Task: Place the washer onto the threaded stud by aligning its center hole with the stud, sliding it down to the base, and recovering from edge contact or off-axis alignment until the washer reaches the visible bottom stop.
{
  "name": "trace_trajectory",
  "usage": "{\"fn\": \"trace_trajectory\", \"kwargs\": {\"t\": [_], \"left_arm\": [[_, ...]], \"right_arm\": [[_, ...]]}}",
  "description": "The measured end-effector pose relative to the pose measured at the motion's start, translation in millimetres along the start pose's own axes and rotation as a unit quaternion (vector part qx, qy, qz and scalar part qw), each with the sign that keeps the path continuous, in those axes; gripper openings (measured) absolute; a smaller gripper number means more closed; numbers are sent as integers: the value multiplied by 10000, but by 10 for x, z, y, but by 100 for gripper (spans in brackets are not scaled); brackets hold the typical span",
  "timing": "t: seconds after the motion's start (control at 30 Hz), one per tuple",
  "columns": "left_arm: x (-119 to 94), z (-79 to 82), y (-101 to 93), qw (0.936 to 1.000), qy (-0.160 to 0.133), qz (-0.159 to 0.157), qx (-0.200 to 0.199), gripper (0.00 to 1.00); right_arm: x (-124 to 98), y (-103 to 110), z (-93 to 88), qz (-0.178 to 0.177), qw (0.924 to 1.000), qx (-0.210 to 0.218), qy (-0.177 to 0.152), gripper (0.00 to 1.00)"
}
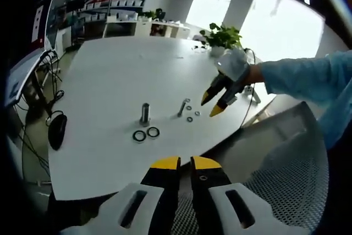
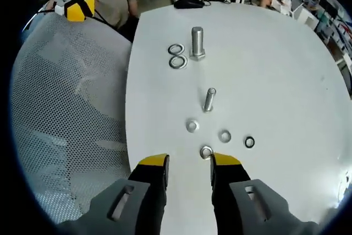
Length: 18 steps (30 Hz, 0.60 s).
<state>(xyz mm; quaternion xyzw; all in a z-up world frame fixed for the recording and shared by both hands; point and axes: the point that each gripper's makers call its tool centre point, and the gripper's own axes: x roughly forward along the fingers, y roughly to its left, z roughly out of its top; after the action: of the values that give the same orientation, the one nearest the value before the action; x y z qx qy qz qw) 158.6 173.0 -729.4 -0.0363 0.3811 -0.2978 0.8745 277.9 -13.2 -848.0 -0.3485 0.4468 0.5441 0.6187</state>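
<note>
Washer lay flat near the desk edge
Right gripper [image 2: 188, 164] hovered wide apart above the washer [image 2: 206, 152]; threaded stud [image 2: 209, 100] stood upright; left gripper [image 1: 185, 163] nearly closed, empty.

Potted plant [image 1: 221, 38] at white table's [image 1: 110, 75] far edge; mesh chair [image 2: 66, 114] alongside.

Right gripper [image 2: 188, 164] hovers low over white table [image 2: 286, 70], jaws apart, a small washer [image 2: 206, 151] just ahead between the tips. Three more small washers [image 2: 224, 135] nearby. Small stud [image 2: 209, 100] upright beyond; large bolt [image 2: 197, 43] farther, two large washers [image 2: 176, 55] beside it. Left gripper [image 2: 74, 5] over mesh chair [image 2: 66, 114].
</note>
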Motion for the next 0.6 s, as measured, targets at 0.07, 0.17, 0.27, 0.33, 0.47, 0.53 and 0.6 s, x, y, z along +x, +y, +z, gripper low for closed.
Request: {"fn": "trace_trajectory", "kwargs": {"t": [0.07, 0.17, 0.27, 0.33, 0.47, 0.53, 0.6], "left_arm": [[-1, 6, 4, 10000, -17, 0, -17, 5], [-3, 23, 6, 10000, -66, -4, -36, 5], [1, 15, 1, 10000, -44, -14, -44, 5], [1, 12, -2, 10000, -36, -15, -53, 5], [2, 6, 2, 10000, -22, -12, -74, 5], [2, 1, 3, 10000, -13, -12, -80, 5], [1, 3, 0, 10000, -13, -15, -82, 5]], "right_arm": [[56, -32, -12, -57, 10000, -6, 61, 31], [114, -78, -22, -156, 9998, -36, 130, 31], [157, -115, -45, -202, 9996, -39, 182, 31], [178, -122, -72, -185, 9996, 20, 224, 30], [221, -167, -114, -204, 9994, 23, 266, 28], [233, -178, -128, -221, 9993, 19, 303, 27], [246, -190, -141, -226, 9991, 1, 347, 27]]}}
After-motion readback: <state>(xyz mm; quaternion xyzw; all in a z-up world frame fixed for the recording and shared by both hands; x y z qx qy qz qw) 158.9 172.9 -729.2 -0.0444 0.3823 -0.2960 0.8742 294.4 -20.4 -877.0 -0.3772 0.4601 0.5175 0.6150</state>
